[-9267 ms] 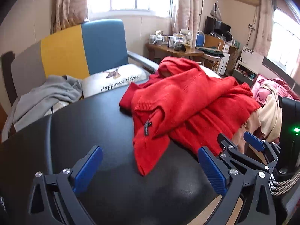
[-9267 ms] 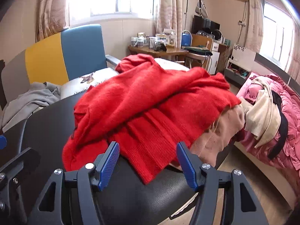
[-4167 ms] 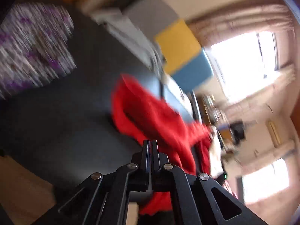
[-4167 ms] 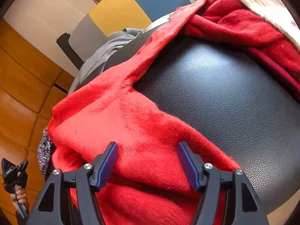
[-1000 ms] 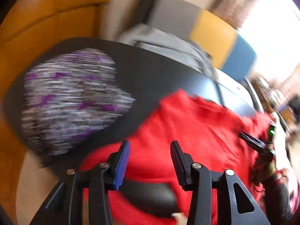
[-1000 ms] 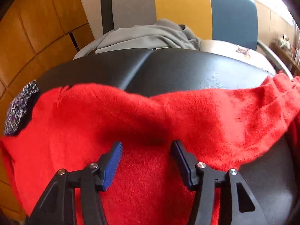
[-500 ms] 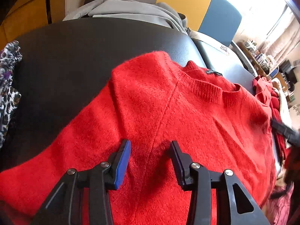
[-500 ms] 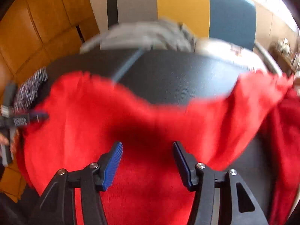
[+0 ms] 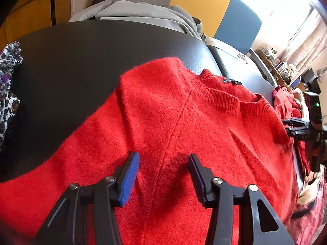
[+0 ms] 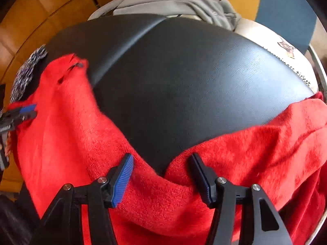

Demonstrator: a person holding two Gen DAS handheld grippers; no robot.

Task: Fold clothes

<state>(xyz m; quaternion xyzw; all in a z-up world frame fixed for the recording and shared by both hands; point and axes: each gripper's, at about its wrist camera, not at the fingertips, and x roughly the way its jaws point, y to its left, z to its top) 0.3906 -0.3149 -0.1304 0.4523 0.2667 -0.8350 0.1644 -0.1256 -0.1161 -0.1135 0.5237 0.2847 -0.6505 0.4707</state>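
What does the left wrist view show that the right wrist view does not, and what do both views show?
Only the left wrist view shows the ribbed collar of the red sweater with its small black label, and the shelves by the window. Its left gripper hangs over the sweater's shoulder seam, jaws opening, not pressing on the cloth.

Only the right wrist view shows the white cushion with printed letters, and the right gripper open over a dip in the sweater's edge.

Both show the red sweater, the black leather surface, the grey garment and the patterned cloth.
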